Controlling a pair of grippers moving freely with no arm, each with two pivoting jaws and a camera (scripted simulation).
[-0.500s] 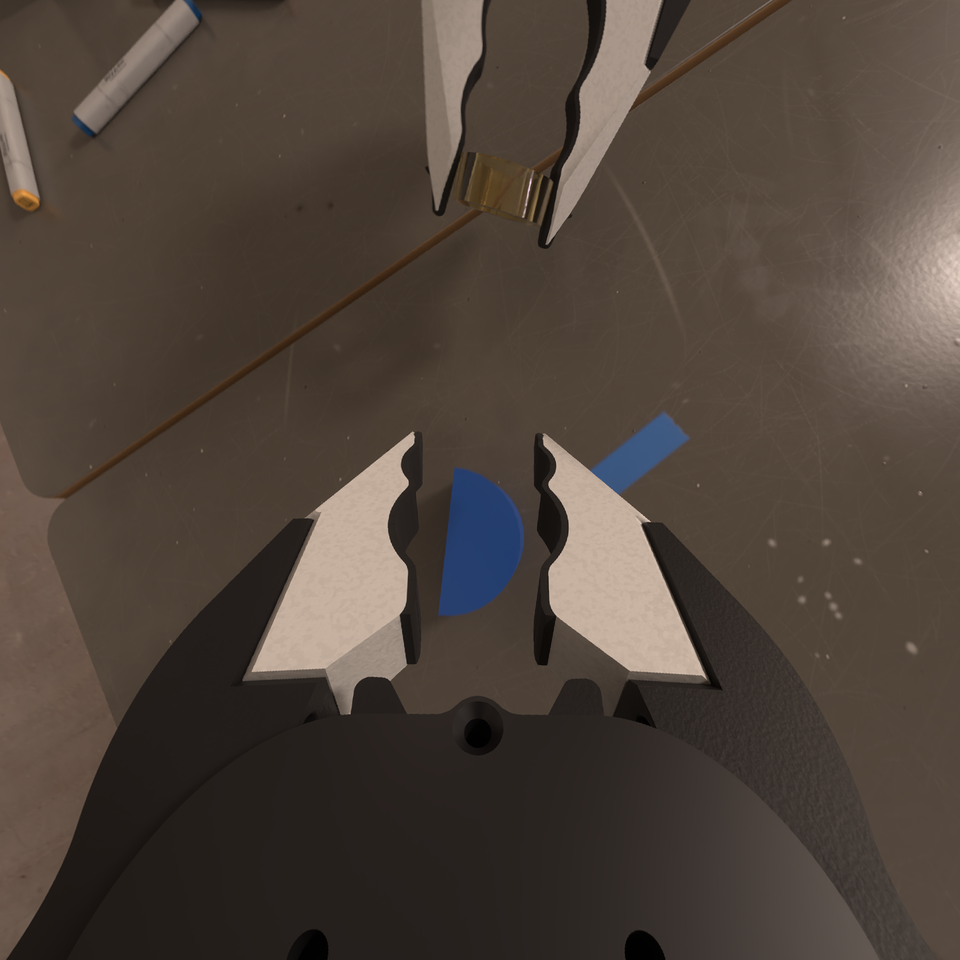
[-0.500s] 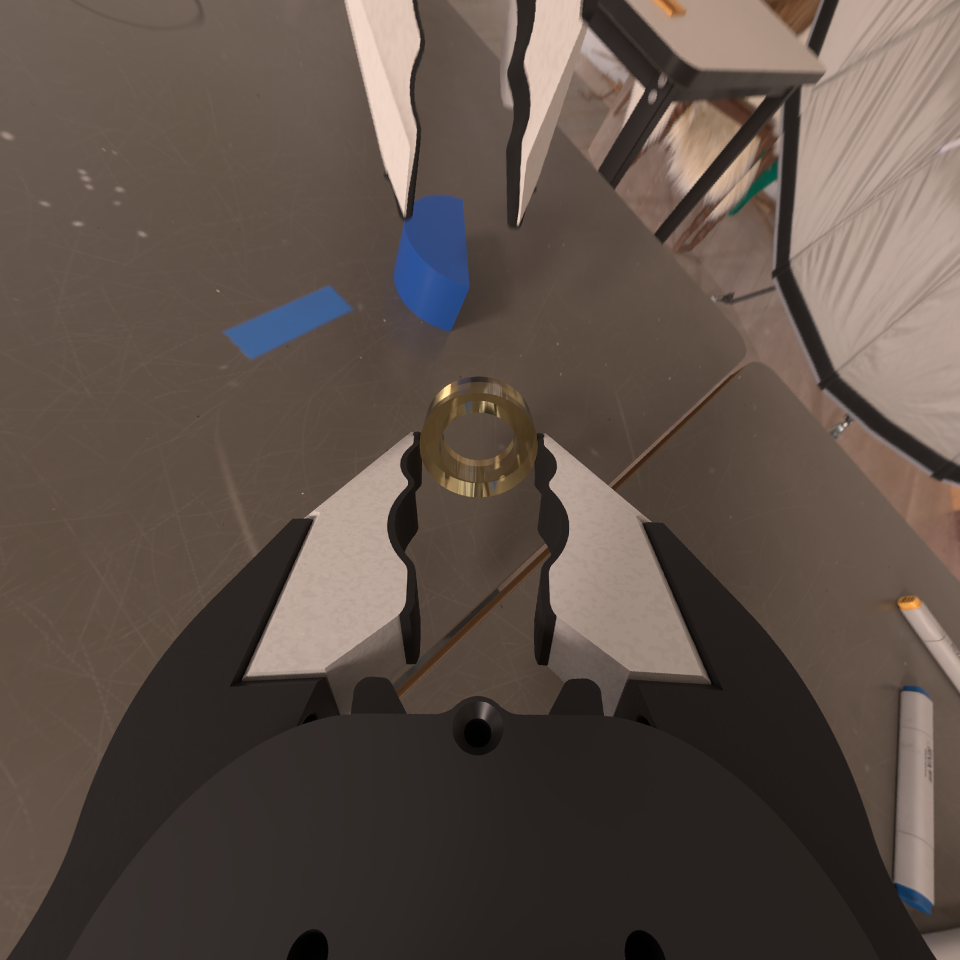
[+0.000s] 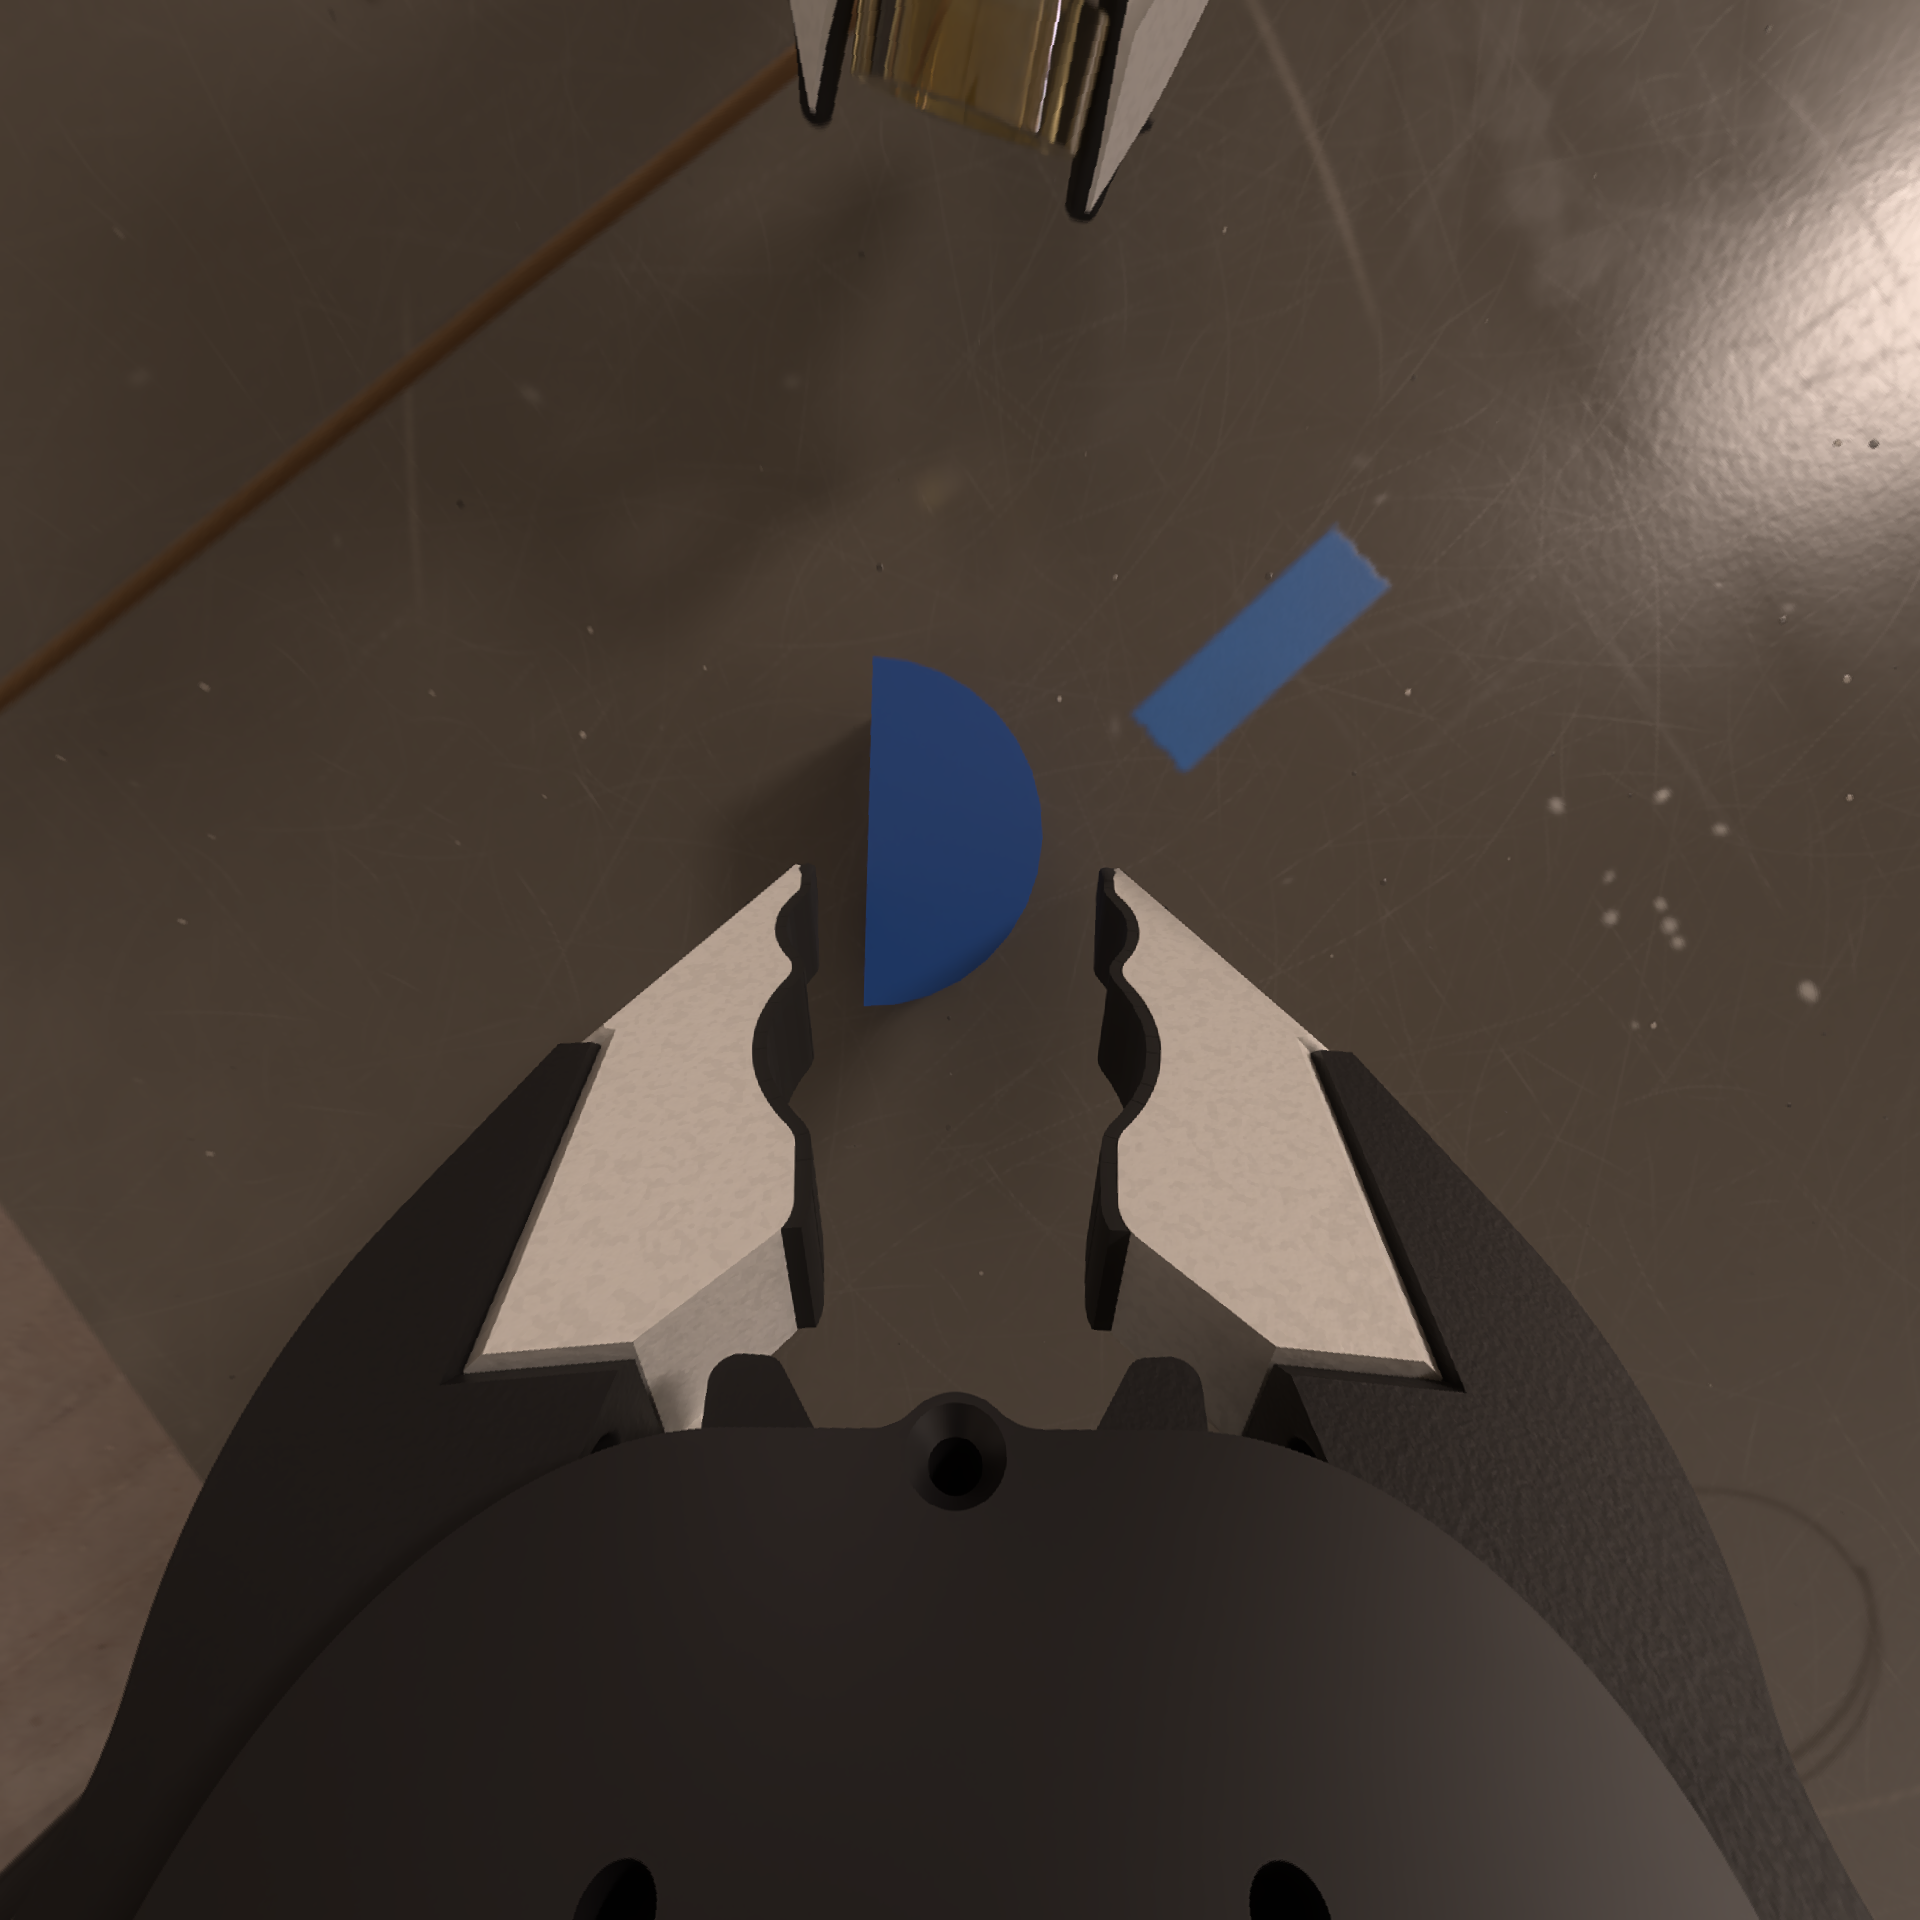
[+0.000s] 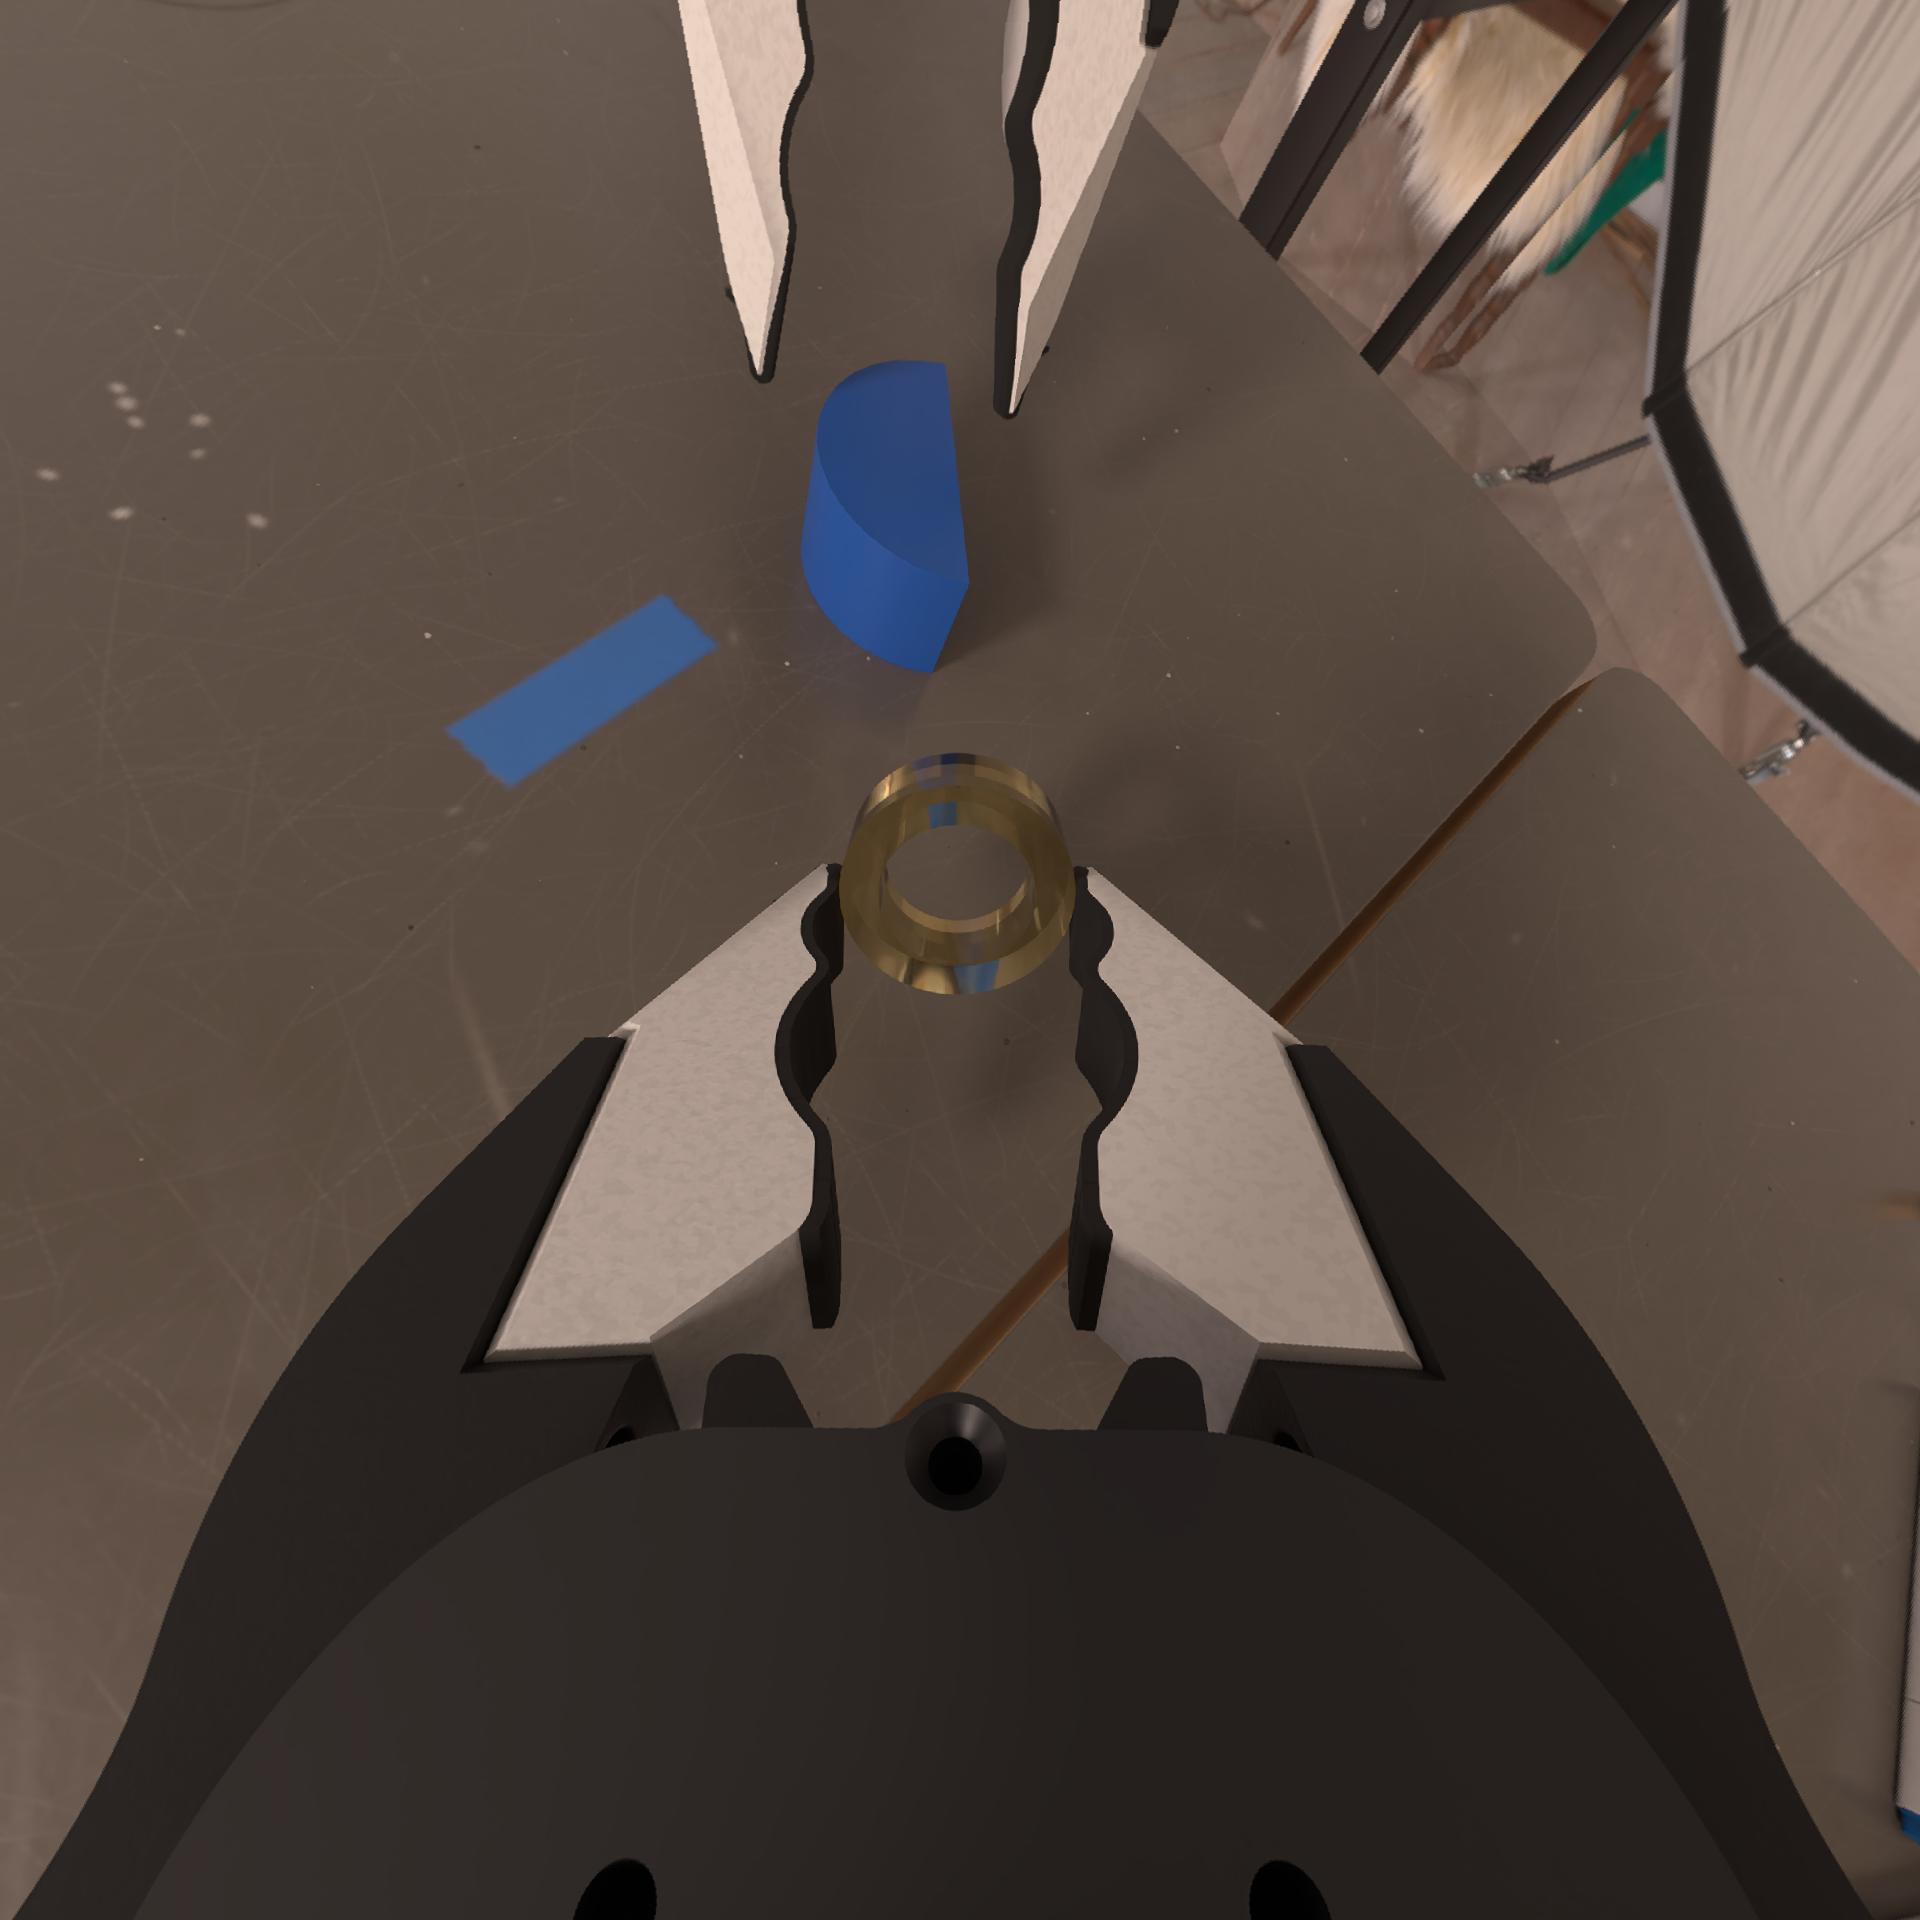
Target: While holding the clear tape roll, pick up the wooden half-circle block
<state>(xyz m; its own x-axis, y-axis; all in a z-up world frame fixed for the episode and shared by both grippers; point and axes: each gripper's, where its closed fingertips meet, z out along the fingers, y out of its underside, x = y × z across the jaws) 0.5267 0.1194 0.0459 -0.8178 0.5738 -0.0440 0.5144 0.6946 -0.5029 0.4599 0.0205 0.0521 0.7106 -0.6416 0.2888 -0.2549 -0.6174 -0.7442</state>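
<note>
two tools face each other over the tabletop [image 3: 416, 935]. right tool [image 4: 956, 883] grips the clear tape roll [image 4: 956, 883]; left tool [image 3: 954, 883] hangs wide above the blue half-circle block [image 3: 940, 831], not touching. no readable writing shows.

Left gripper [image 3: 954, 883] pulled back and up from the blue half-circle block [image 3: 940, 831]: block was fully between its fingers, now mostly ahead of the fingertips, only its near end between them. Right gripper [image 3: 961, 145] holding the tape roll [image 3: 966, 62] now closer, at top edge.
</note>
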